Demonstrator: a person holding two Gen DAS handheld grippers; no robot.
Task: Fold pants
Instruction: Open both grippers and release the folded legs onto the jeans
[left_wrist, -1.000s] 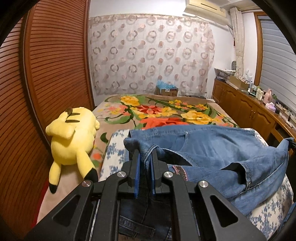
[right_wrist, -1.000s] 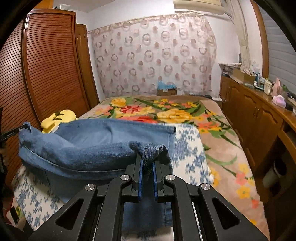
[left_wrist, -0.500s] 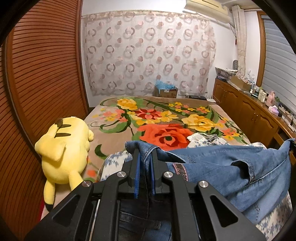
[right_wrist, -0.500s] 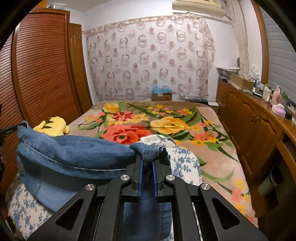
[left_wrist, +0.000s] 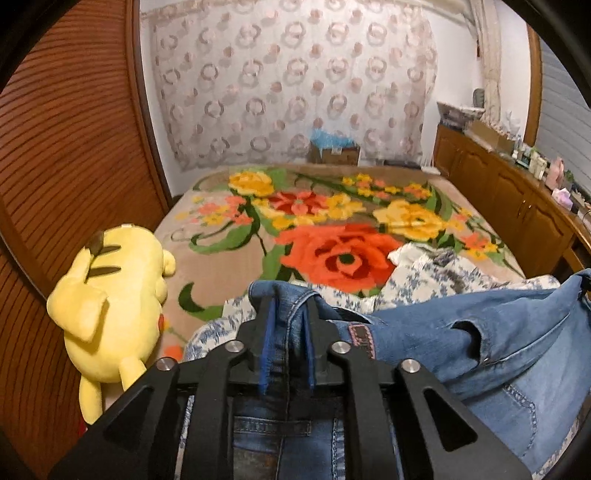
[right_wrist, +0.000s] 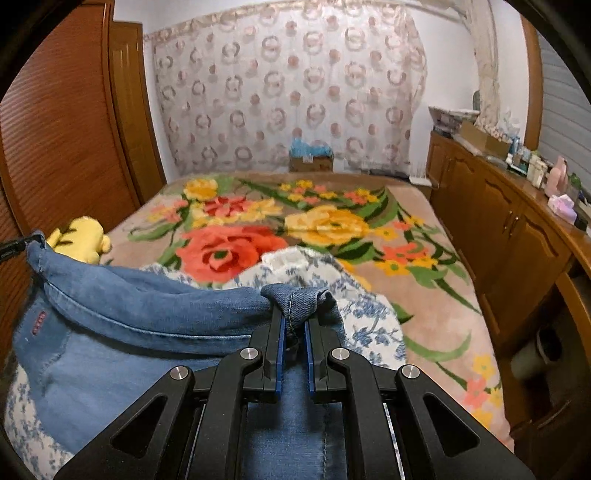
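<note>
Pants (left_wrist: 480, 332) mid-fold, denim slung between both grippers above the bed (left_wrist: 332, 221).

Both tools have carried the fabric toward the near edge since a second ago, baring the big red rose ahead, so this fold looks nearly laid. Left gripper (left_wrist: 287, 332) jaws are opening, waistband corner still between them. Right gripper (right_wrist: 294, 334) stays clamped on the hem. Cardboard box (right_wrist: 311, 162) far ahead holds something blue; contents unclear.

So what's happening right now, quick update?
Left claw opening, blue denim jeans between its pads. Right claw clamped on the jeans' other corner. Yellow plush toy lies off to the side, not blocking.
</note>
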